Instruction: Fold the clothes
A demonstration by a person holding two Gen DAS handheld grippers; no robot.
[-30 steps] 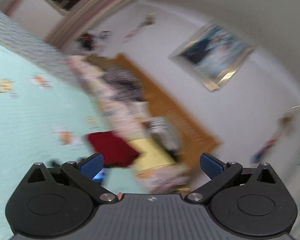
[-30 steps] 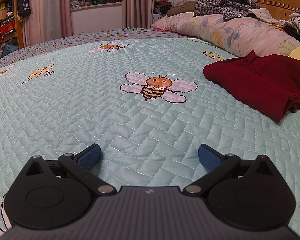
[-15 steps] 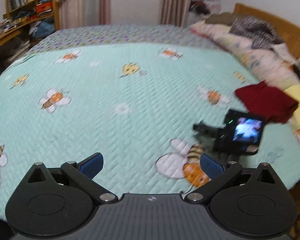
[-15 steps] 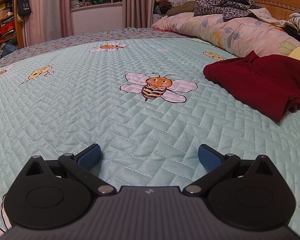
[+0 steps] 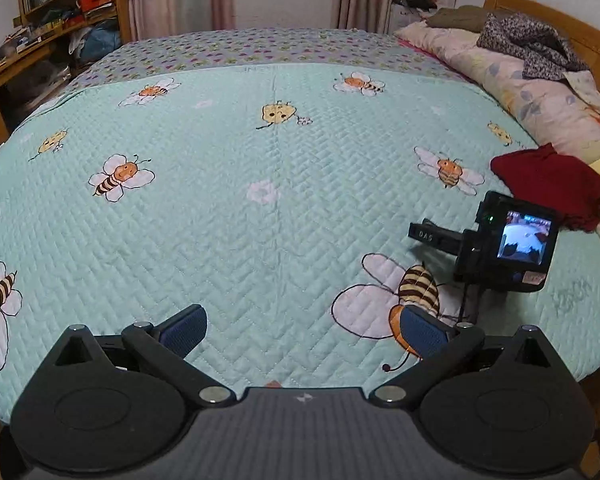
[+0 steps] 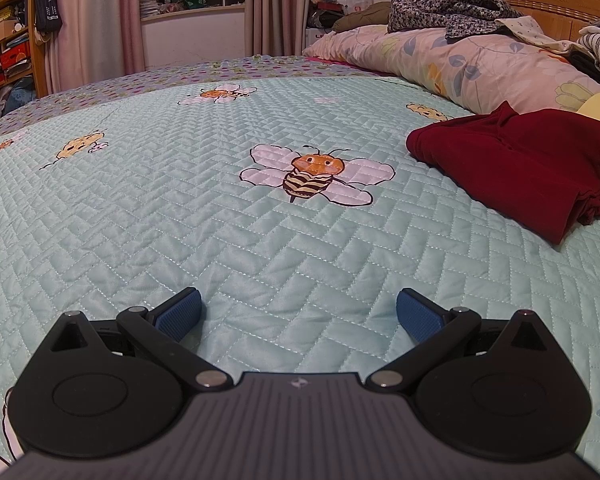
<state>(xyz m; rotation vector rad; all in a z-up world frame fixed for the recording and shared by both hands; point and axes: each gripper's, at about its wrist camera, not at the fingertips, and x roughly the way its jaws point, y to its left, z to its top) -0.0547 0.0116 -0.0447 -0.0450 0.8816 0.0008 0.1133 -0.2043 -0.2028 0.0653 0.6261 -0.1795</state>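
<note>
Your left gripper (image 5: pixel 302 330) has swung down to face the bed (image 5: pixel 260 200); the right gripper (image 6: pixel 298 312) hasn't moved. Both released, empty. The red garment (image 6: pixel 516 168) lies folded at two o'clock: finished or awaiting refolding, can't tell.

Dark red garment (image 6: pixel 516 168) folded, lying flat on quilt nr pillows, far right edge.

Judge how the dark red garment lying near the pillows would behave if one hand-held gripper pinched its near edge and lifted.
The dark red garment looks soft and creased, so it would likely droop limply. It seems folded in layers, so a single pinch may lift only the top layer and undo the fold. The quilted bedspread looks smooth, so it would probably slide if pushed.
</note>
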